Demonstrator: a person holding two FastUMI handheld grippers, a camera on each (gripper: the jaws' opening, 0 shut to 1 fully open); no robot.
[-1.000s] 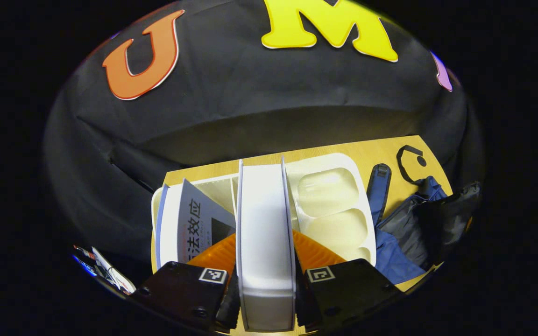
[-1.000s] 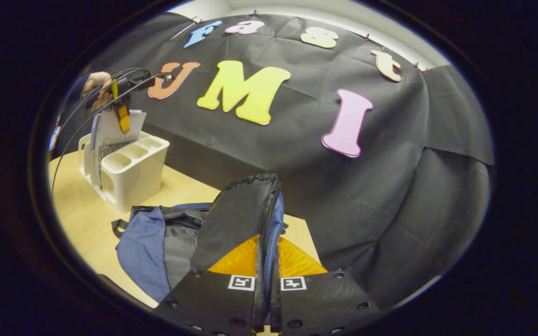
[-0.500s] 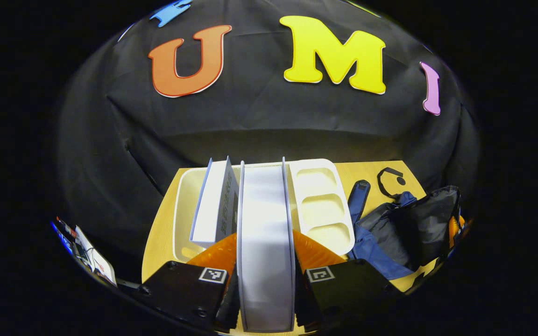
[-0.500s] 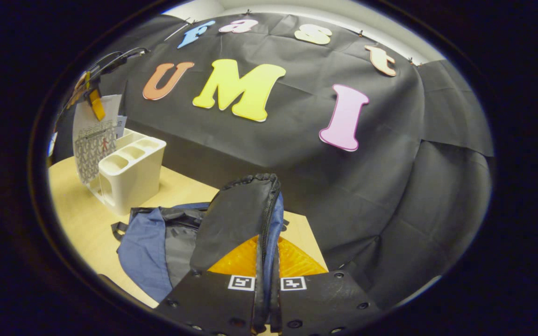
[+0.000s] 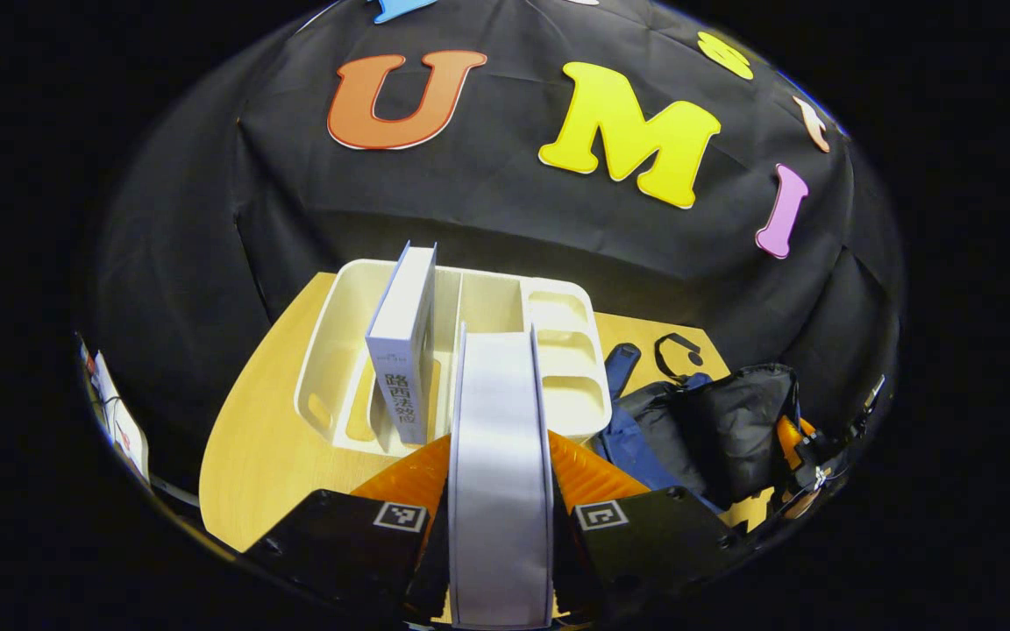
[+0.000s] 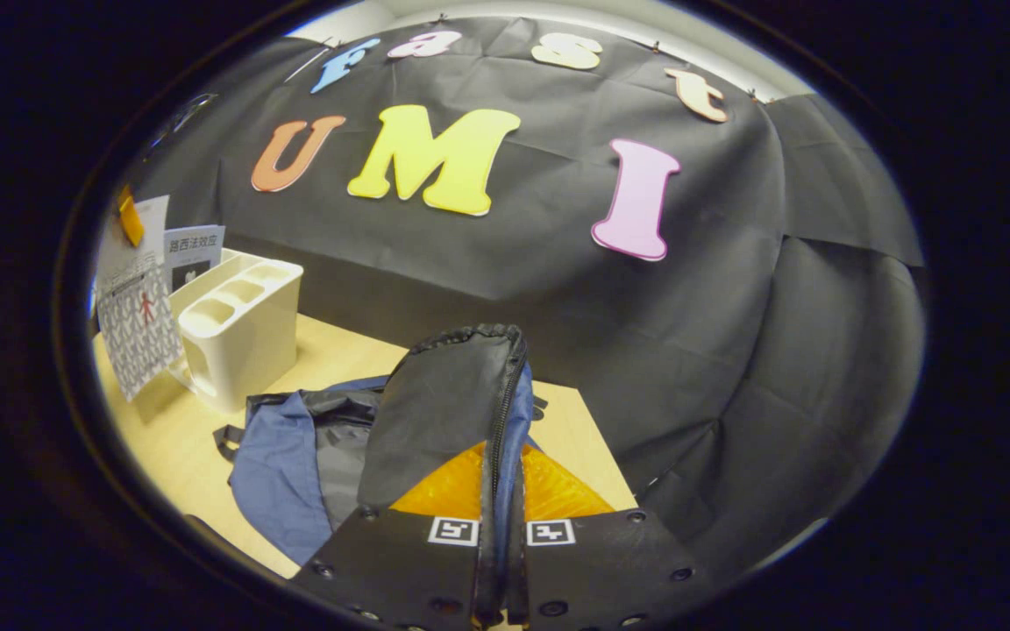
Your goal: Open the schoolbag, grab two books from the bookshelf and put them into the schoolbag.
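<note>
Left gripper (image 5: 500, 526) was clamped on a white book (image 5: 500, 456), its lower end cut off; beyond, a 2nd book (image 5: 401, 346) stood in the bookshelf (image 5: 571, 350) nr the table's (image 5: 251, 447) far edge. Right gripper (image 6: 499, 535) pinched the schoolbag's (image 6: 444, 412) zipper edge, flap raised. Right gripper view showed the held book's patterned cover (image 6: 138, 337), w/ top partly hidden.

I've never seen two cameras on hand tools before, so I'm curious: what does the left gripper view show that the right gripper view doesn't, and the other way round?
Left gripper view alone: the page edge of the held book, clamped between the left gripper's fingers, and the organizer's open compartments from above.

Right gripper view alone: the schoolbag flap pinched in the right gripper, and that held book's patterned cover.

Both: white bookshelf organizer, second book, blue schoolbag, wooden table.
</note>
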